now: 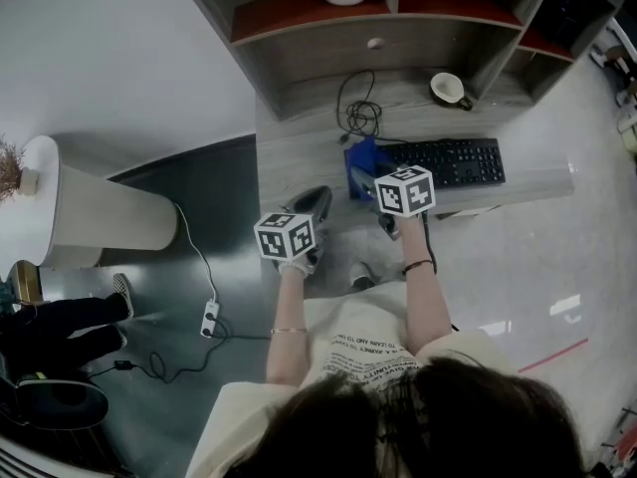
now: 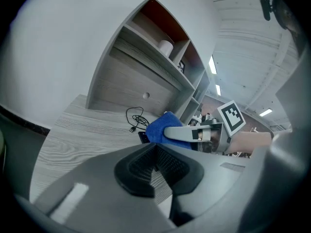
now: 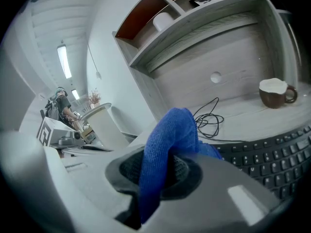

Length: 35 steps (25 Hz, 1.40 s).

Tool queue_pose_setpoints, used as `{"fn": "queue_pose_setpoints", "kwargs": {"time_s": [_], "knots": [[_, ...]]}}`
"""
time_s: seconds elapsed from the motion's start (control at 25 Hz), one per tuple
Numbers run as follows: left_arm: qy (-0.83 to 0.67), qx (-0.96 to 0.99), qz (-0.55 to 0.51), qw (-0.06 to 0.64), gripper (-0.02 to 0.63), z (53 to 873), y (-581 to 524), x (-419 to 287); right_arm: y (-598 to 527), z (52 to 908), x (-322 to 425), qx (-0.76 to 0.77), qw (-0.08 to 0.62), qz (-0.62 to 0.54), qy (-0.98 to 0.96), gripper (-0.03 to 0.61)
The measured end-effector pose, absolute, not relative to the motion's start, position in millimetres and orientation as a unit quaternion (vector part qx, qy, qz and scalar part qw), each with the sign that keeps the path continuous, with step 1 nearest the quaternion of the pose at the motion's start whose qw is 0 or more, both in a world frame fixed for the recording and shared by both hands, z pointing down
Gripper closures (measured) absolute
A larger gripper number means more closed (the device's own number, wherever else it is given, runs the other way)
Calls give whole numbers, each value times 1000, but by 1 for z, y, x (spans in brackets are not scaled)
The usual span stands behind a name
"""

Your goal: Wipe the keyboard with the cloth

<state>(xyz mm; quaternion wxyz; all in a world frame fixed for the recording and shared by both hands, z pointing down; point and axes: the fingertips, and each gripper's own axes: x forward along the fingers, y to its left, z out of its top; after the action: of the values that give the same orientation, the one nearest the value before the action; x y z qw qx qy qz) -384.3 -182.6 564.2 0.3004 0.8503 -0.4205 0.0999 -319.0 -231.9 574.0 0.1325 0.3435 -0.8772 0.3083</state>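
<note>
The right gripper (image 3: 163,174), closed on the blue cloth (image 3: 170,130), is at the 9 o'clock end of the keyboard (image 1: 448,160), which runs toward 3 o'clock; the left gripper (image 2: 155,166), closed and empty, is farther.

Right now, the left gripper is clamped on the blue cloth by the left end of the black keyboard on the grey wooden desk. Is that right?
Not quite. It is the right gripper that is clamped on the blue cloth, as the right gripper view shows. The left gripper has nothing between its jaws. The rest holds: the cloth is by the left end of the black keyboard on the grey wooden desk.
</note>
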Motion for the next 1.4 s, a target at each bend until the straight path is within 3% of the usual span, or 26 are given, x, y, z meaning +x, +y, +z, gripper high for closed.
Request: {"fn": "queue_pose_setpoints", "kwargs": {"time_s": [1.4], "knots": [[-498, 823, 68, 264, 612, 526, -151, -380, -202, 532, -345, 210, 93, 282, -931, 520]]}}
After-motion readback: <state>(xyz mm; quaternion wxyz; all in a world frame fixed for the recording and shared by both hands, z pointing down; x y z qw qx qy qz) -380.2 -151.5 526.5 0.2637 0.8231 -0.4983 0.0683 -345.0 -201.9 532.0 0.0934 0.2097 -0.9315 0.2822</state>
